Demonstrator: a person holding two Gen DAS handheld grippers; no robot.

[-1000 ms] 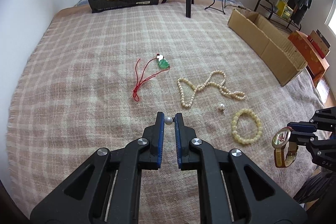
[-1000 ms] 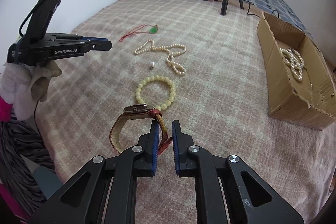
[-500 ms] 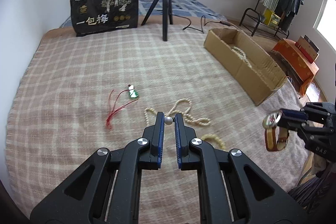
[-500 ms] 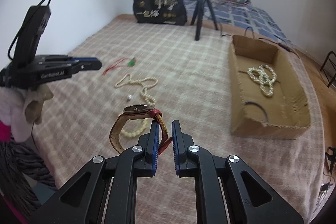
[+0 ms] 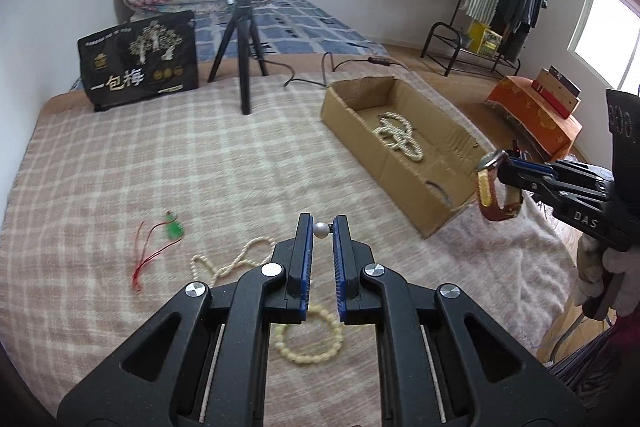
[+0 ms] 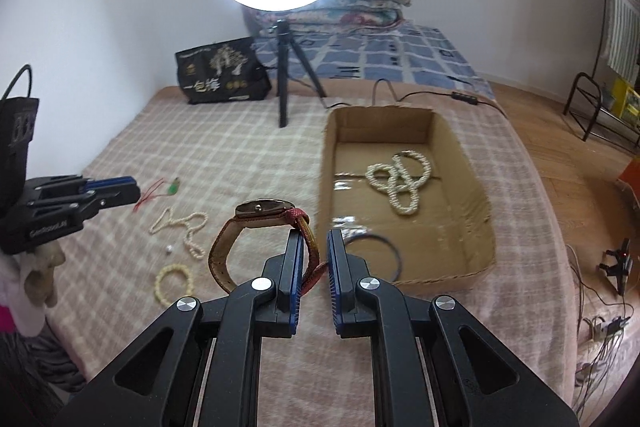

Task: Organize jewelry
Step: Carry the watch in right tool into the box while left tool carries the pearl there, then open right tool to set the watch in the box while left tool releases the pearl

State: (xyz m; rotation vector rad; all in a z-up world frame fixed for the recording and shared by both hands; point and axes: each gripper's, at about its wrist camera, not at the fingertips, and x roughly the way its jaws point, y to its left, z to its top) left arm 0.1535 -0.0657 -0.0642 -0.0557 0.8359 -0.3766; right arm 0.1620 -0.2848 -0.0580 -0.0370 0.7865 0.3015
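A plaid-blanketed bed [image 5: 140,167] carries everything, and on its right side lies the open cardboard box [image 6: 404,195], its long axis running from near to far, with a looped pearl necklace [image 6: 400,183] and a thin dark bangle [image 6: 380,251] already inside. The right tongs [image 6: 314,259] are closed on the strap of a wristwatch [image 6: 256,223] with a brown leather band, its round face tilted up, held in the air just left of the box's near-left corner; these tongs are the nearer pair, so I judge a short move forward and right would bring the watch over the opening. The left tongs [image 5: 320,231] are closed to a narrow gap on a single pearl [image 5: 321,229], with the box ahead and to their right. On the blanket lie a pearl strand [image 6: 184,227], a yellowish bead bracelet [image 6: 174,283], a green pendant on red cord [image 6: 170,189] and a small loose pearl [image 6: 169,249].
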